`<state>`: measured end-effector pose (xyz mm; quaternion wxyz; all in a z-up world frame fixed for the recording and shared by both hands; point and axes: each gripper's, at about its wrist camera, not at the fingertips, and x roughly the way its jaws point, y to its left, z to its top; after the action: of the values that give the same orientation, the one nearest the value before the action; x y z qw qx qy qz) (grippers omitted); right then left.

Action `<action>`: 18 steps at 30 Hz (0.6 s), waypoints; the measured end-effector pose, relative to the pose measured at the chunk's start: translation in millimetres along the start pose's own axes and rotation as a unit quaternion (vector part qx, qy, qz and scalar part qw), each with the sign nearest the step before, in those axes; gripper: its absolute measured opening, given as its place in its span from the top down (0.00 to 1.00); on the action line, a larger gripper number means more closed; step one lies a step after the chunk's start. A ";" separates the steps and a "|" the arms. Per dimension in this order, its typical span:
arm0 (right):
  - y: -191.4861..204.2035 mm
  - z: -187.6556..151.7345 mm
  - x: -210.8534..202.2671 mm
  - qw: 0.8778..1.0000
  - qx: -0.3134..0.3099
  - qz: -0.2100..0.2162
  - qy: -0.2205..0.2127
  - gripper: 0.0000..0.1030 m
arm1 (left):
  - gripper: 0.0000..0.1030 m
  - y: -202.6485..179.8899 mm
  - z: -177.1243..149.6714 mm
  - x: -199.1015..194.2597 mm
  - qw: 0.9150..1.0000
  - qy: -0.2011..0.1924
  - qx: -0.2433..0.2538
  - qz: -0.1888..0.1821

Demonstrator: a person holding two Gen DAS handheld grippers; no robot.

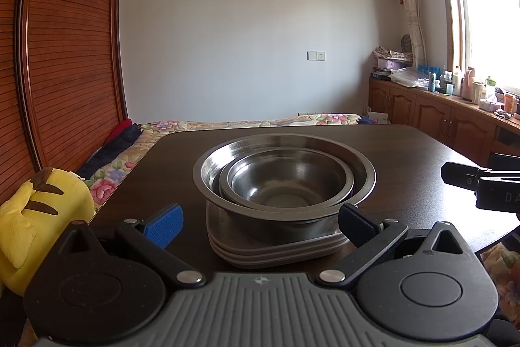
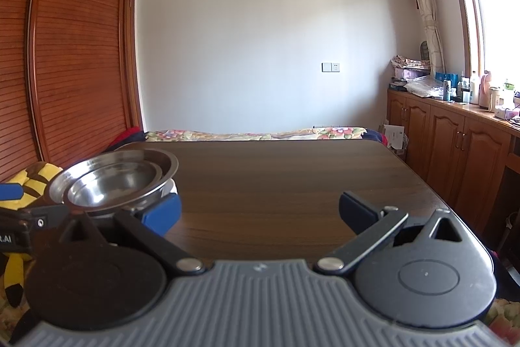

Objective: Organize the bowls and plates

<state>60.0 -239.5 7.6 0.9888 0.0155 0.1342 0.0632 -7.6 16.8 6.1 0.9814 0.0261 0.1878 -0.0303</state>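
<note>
Left wrist: nested bowls [image 1: 286,181] upright atop plates [image 1: 276,249].

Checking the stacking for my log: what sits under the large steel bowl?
The large steel bowl, with a smaller steel bowl nested inside, rests on a stack of plates; three or so rims show. The bowl covers the plates' centres, so anything between cannot be seen.

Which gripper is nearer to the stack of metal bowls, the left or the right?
The left. The left gripper is open right in front of the stack of metal bowls, one finger on each side. The right gripper is open over bare table, the stack off to its left.
</note>
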 end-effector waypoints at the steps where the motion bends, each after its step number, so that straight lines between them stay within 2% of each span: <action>1: 0.1 0.1 0.1 1.000 0.000 -0.001 0.000 0.00 | 0.00 0.0 0.0 0.1 1.000 0.000 0.000 0.000; 18: 0.4 -0.6 0.0 1.000 0.001 0.001 0.001 0.00 | 0.00 0.1 1.3 -0.1 1.000 0.002 0.001 0.000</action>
<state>59.8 -239.0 7.1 0.9886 0.0162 0.1354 0.0638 -7.2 16.8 7.4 0.9811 0.0267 0.1892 -0.0307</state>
